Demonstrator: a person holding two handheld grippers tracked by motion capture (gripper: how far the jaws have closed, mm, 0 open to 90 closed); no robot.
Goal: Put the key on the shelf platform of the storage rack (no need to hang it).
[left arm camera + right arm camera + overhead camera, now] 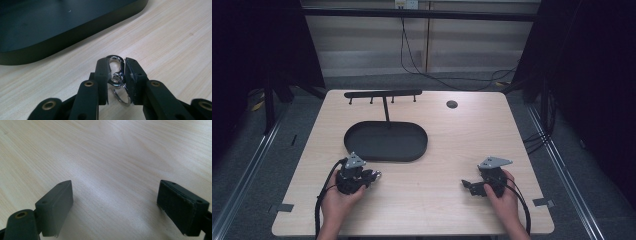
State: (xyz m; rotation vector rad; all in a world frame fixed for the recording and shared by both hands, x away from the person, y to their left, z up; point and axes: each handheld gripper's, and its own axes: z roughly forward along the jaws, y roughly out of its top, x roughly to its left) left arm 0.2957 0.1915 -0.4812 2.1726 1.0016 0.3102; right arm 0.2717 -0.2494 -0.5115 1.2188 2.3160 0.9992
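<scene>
High view: my left tongs sit near the desk's front-left area, just in front of the black oval tray, and my right tongs rest toward the front-right, well apart from it. Left gripper view is the clear one: jaws closed down to a narrow gap, pinching a silver clasp by its sides, with its key ring dangling below between the pads, close over the wood. Right gripper view: jaws spread wide, nothing between them, bare desk under them. The tray's stand carries a crossbar with pegs near the back-left edge of the desk, so my read is the clasp goes onto a peg, or else into the tray. Risks from here, as I judge it: the grip is on smooth rounded metal, by the flanks only, so the clasp could twist or squirt out if I tilt or speed up. The ring hangs loose and could swing, catch the tray rim on the way over, and drag the clasp askew. If hooking is the goal, the pads may be covering the spring gate, so it might not open against a peg; can't tell which side the gate faces. The pegs look thin and short, so a small misalignment means a miss, and bumping the bar could rock the stand. Right tongs are free to steady things if needed.
</scene>
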